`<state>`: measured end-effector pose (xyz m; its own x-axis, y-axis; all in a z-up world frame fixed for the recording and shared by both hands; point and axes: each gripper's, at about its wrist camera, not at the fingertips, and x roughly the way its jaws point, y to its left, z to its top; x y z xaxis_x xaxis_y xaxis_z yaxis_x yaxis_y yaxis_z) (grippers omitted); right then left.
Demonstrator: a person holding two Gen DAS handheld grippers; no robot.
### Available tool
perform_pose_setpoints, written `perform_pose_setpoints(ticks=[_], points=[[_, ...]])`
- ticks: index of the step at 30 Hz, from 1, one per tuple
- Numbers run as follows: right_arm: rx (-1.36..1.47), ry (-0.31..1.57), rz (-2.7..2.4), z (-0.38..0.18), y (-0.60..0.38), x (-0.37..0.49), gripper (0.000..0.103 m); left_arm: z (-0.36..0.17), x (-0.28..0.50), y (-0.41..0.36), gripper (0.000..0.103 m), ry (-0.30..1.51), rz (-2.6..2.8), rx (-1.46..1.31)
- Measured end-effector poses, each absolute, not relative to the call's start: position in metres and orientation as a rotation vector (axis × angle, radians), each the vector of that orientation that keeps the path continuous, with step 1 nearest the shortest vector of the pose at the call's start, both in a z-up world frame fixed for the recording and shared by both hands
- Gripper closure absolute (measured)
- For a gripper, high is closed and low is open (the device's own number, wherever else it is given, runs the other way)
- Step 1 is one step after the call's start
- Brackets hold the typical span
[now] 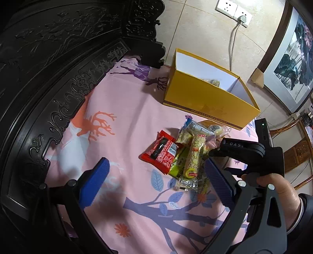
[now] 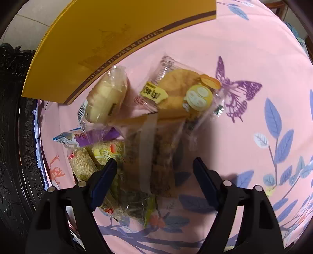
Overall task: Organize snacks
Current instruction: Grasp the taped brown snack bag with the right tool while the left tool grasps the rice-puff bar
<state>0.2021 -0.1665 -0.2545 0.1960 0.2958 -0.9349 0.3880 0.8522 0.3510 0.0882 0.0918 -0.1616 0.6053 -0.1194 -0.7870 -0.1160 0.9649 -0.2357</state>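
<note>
A pile of wrapped snacks lies on the pink printed sheet (image 1: 127, 117) in front of an open yellow shoe box (image 1: 205, 99). The pile includes a red packet (image 1: 160, 154), a green-yellow packet (image 1: 179, 164) and grain bars (image 1: 195, 156). My left gripper (image 1: 156, 175) hovers open just before the pile, with nothing between its blue fingers. My right gripper (image 2: 154, 170) points down over the pile, jaws apart on either side of a brown bar in clear wrap (image 2: 156, 152), with gaps on both sides. Beyond it lie a pale bun (image 2: 105, 99) and a golden biscuit pack (image 2: 182, 91).
A dark carved headboard (image 1: 58, 78) runs along the left. One packet (image 1: 212, 82) lies inside the box. A hand (image 1: 273, 185) holds the right gripper's black body (image 1: 244, 150) at right. Behind are a wall socket with a cable (image 1: 232, 9), a framed picture (image 1: 293, 64) and a wooden chair (image 1: 299, 148).
</note>
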Motion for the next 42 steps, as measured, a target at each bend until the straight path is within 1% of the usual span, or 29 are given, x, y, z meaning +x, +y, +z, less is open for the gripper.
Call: perform_pose_setpoints(ticks=[1, 2, 3, 4, 9, 10, 17, 23, 27, 28, 31, 38, 42], points=[[0.570, 1.400, -0.090, -0.254, -0.166, 0.202, 0.036, -0.162, 0.088, 0.092, 0.004, 0.925, 0.000, -0.276], [0.564, 1.400, -0.090, -0.253, -0.166, 0.201, 0.040, -0.162, 0.088, 0.092, 0.004, 0.925, 0.001, -0.278], [0.562, 1.399, -0.079, -0.253, -0.166, 0.202, 0.052, -0.162, 0.088, 0.092, 0.004, 0.925, 0.002, -0.278], [0.562, 1.404, -0.069, -0.254, -0.166, 0.203, 0.060, -0.163, 0.088, 0.092, 0.004, 0.926, 0.003, -0.278], [0.601, 1.419, -0.056, -0.254, -0.179, 0.193, 0.065, -0.163, 0.090, 0.085, 0.004, 0.932, -0.012, -0.261], [0.609, 1.423, -0.052, -0.254, -0.183, 0.191, 0.067, -0.163, 0.091, 0.083, 0.004, 0.932, -0.017, -0.252], [0.685, 1.442, -0.049, -0.252, -0.217, 0.158, 0.069, -0.168, 0.099, 0.061, 0.004, 0.944, -0.081, -0.195], [0.678, 1.376, -0.033, -0.236, -0.236, 0.145, 0.071, -0.177, 0.116, 0.026, 0.004, 0.932, -0.158, -0.085], [0.674, 1.335, -0.047, -0.229, -0.246, 0.144, 0.071, -0.194, 0.134, 0.005, 0.005, 0.957, -0.213, -0.044], [0.673, 1.330, -0.046, -0.228, -0.247, 0.144, 0.071, -0.198, 0.137, 0.002, 0.006, 0.964, -0.223, -0.047], [0.684, 1.320, -0.046, -0.228, -0.251, 0.144, 0.071, -0.212, 0.149, -0.008, 0.018, 1.001, -0.242, -0.054], [0.706, 1.324, -0.047, -0.234, -0.263, 0.145, 0.071, -0.244, 0.166, -0.013, 0.031, 1.099, -0.225, -0.052], [0.714, 1.333, -0.038, -0.236, -0.264, 0.146, 0.071, -0.254, 0.171, -0.012, 0.036, 1.127, -0.212, -0.064]])
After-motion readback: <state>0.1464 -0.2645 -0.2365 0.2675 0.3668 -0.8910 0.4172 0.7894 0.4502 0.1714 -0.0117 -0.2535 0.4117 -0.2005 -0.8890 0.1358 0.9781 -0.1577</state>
